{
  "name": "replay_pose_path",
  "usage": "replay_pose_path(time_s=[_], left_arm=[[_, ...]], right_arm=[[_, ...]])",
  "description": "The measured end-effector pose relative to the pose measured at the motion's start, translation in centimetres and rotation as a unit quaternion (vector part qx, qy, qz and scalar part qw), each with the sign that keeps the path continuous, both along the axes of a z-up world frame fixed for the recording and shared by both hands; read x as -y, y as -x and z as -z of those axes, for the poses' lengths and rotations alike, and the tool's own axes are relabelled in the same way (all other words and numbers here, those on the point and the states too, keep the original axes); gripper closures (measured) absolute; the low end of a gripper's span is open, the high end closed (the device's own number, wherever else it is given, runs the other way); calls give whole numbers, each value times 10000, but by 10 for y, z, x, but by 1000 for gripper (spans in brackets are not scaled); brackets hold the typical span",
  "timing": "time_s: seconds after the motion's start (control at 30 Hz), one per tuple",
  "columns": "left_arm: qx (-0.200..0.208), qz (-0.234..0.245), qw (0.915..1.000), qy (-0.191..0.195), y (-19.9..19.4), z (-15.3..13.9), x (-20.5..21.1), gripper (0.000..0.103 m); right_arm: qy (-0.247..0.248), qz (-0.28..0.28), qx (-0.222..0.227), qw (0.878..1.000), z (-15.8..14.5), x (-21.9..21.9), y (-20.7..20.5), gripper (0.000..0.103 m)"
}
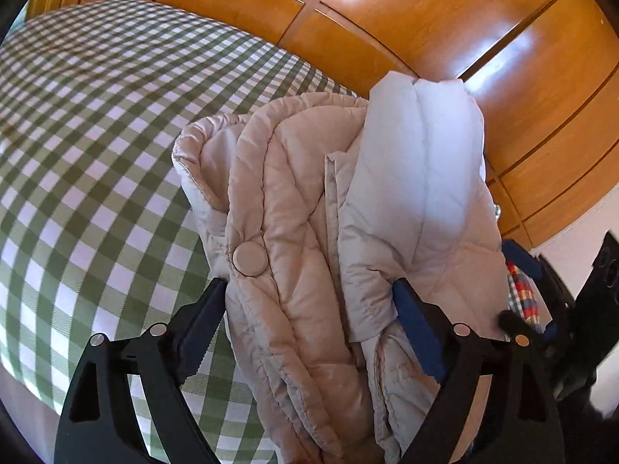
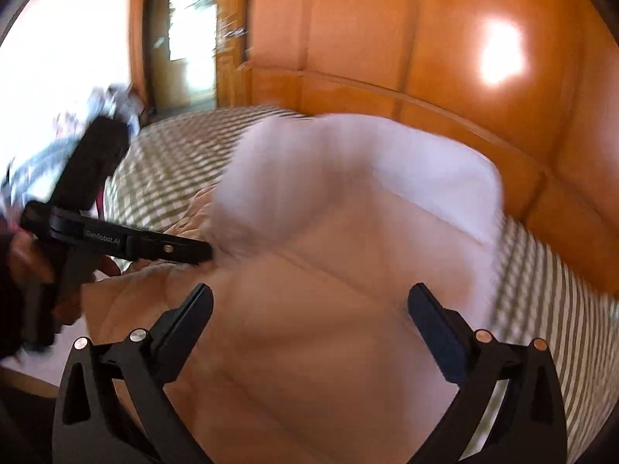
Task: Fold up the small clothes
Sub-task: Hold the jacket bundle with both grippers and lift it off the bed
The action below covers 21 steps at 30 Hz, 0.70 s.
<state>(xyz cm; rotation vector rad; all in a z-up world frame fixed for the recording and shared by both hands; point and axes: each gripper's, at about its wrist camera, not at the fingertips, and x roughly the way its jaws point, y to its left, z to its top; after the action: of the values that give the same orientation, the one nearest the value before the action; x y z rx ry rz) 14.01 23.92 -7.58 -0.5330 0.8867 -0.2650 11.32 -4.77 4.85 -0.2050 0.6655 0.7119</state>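
The left gripper has its jaws spread wide around the bunched beige quilted jacket; right gripper gapes wide over it, gingham bedspread and wooden wardrobe filling the upper frame

One beige quilted jacket with one round snap button, one checkered bedspread and two grippers appear.

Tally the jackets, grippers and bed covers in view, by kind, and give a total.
Quilted jacket: 1
Grippers: 2 (left gripper, right gripper)
Checked bed cover: 1
Total: 4
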Motion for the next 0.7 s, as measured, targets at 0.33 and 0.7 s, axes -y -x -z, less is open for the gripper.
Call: replay_pose_path(time_s=[0.33,0.7], left_arm=[[-18,444,9987,267,-5,12,-2,17],[256,596,9913,1143,-1,31,-9,34]], right_arm=[[-2226,484,-2682,9360,61,102,-47,2],[-2646,38,-3323,9053,86,61,-59,21]])
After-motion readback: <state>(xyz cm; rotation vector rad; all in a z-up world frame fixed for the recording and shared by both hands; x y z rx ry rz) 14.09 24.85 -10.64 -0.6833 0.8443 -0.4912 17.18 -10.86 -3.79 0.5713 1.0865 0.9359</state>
